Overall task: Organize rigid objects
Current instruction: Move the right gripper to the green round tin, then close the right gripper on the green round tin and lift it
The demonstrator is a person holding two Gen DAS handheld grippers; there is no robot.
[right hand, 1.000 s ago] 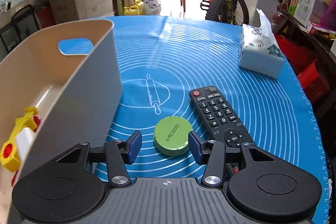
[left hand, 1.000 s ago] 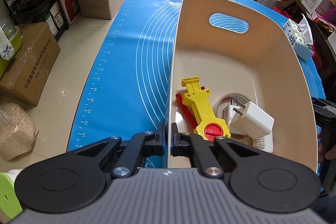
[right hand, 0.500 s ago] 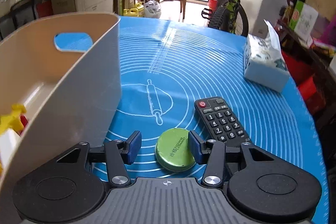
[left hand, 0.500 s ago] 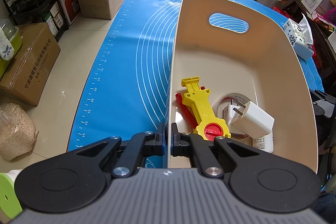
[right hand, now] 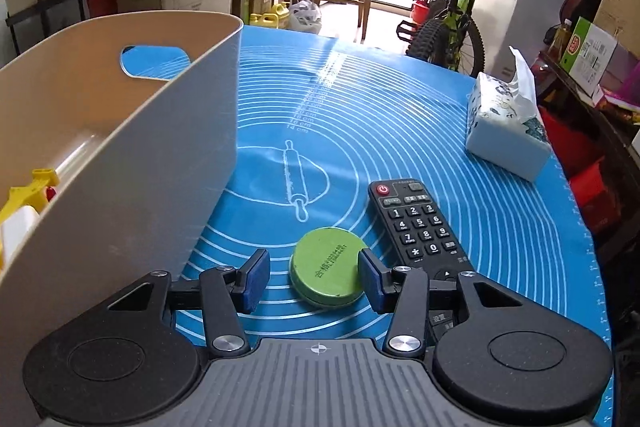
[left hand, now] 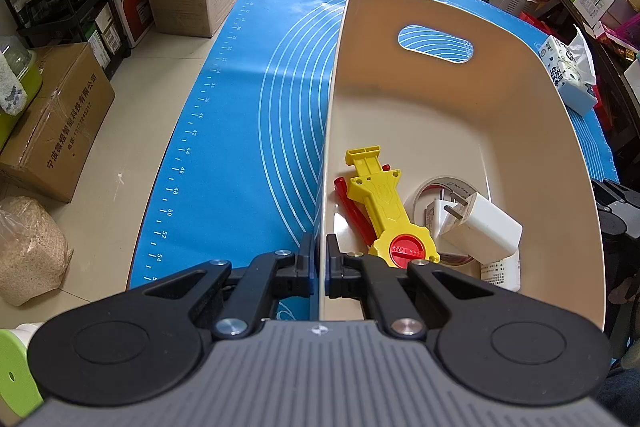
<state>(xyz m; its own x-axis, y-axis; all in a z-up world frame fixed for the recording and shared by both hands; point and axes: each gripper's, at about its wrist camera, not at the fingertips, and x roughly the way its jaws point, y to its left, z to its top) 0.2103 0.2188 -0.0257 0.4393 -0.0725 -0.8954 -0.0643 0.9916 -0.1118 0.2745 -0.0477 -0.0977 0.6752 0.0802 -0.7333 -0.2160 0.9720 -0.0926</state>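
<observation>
Near edge of the mat: your right gripper [right hand: 314,277] hangs over the blue silicone baking mat [right hand: 500,227], tilted down, with the round green flat tin [right hand: 329,267] lying between its blue pads.
Key relation: the tin sits off-centre in the gap; its right rim is at or touching the right pad, while bare mat shows between its left rim and the left pad [right hand: 254,277].
Right jaws: parted and not gripping; nothing is clamped yet.
Long axis: none to align on, since the tin is a disc lying flat; any line across its rim should serve, in my judgement.
Left gripper [left hand: 320,263]: clenched on the near wall of the beige plastic basket with a cut-out handle [left hand: 436,107], one pad on each side of the rim, so you are steadying it.
Nearer hand: the right; the left is occupied on the basket's wall.
Where it goes: the basket stands just left of the tin, its wall rising high beside your right gripper.
Neighbour to mind: the black remote control [right hand: 416,223] lies just right of the tin, its long axis running away from you; the right finger overlaps its near end.
In the basket: a yellow plastic toy with a red disc [left hand: 386,211] and a white plug adapter [left hand: 476,227] lie on the floor.
Hidden: the remote's near end, the tin's near edge and whether the right pad truly touches; the left gripper's body covers the basket's near corner.
</observation>
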